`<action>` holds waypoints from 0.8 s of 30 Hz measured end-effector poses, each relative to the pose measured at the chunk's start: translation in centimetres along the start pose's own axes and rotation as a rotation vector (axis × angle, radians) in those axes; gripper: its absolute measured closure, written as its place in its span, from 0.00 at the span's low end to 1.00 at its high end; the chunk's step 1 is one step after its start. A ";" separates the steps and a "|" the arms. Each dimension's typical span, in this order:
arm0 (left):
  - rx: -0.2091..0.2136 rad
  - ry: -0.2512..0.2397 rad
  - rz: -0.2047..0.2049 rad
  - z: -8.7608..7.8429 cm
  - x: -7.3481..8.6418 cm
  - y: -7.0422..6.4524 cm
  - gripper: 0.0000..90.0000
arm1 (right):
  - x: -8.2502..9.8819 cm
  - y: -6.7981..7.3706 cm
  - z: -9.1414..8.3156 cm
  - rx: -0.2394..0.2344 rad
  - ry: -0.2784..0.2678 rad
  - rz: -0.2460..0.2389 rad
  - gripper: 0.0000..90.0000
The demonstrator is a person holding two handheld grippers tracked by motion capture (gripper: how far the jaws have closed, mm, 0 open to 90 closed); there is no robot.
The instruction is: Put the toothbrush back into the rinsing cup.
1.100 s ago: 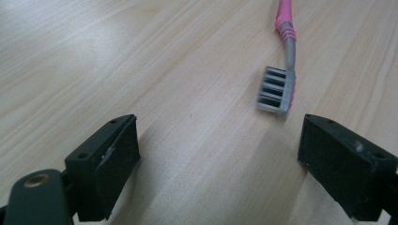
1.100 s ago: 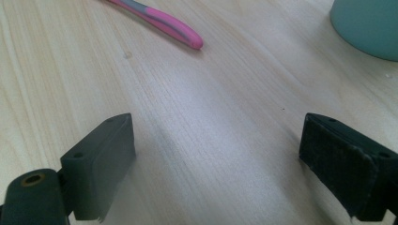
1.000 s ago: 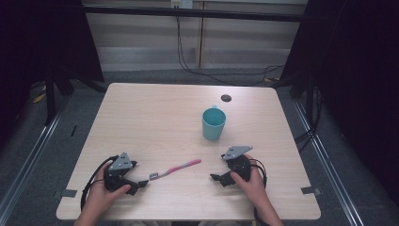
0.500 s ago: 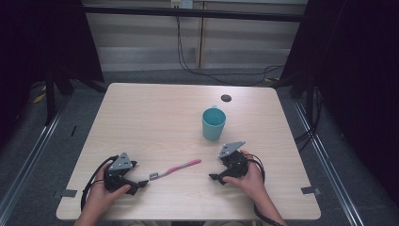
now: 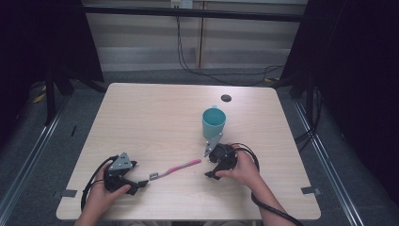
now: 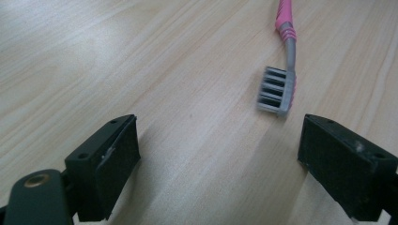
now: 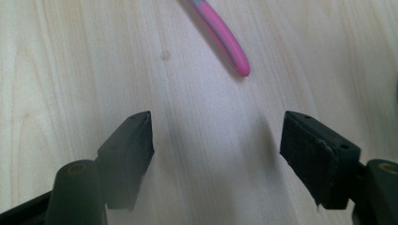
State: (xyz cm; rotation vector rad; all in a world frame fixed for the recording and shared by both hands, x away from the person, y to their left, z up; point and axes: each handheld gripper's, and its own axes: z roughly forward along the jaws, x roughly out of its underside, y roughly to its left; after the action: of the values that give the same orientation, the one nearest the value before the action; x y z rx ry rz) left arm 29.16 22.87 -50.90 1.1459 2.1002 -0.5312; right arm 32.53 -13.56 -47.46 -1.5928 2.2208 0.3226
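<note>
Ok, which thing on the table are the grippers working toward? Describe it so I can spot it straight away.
On the pale wooden table, look at the near edge, between the left gripper and the right gripper. There lies a toothbrush, flat on the wood, nearer than the teal cup. It is the only long thin thing: pink handle, grey bristled head toward the left gripper.
</note>
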 end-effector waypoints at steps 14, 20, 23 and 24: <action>0.000 -0.001 -0.001 0.0 0.0 0.0 0.14 | -4.1 0.5 0.5 -0.023 0.132 -0.157 0.31; 0.000 0.000 0.000 0.0 0.0 0.0 0.14 | -6.0 0.6 0.9 -0.028 0.154 -0.201 0.32; 0.000 -0.001 -0.001 0.0 0.0 0.0 0.14 | -6.7 0.6 1.2 -0.034 0.165 -0.218 0.33; 0.000 -0.001 -0.001 0.0 0.0 0.0 0.14 | -7.0 0.6 1.3 -0.028 0.173 -0.226 0.33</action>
State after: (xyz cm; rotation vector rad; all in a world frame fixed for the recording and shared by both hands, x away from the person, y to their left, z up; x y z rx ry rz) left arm 29.16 22.86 -50.90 1.1451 2.0998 -0.5323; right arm 34.12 -6.87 -45.64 -1.9307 2.1363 0.1583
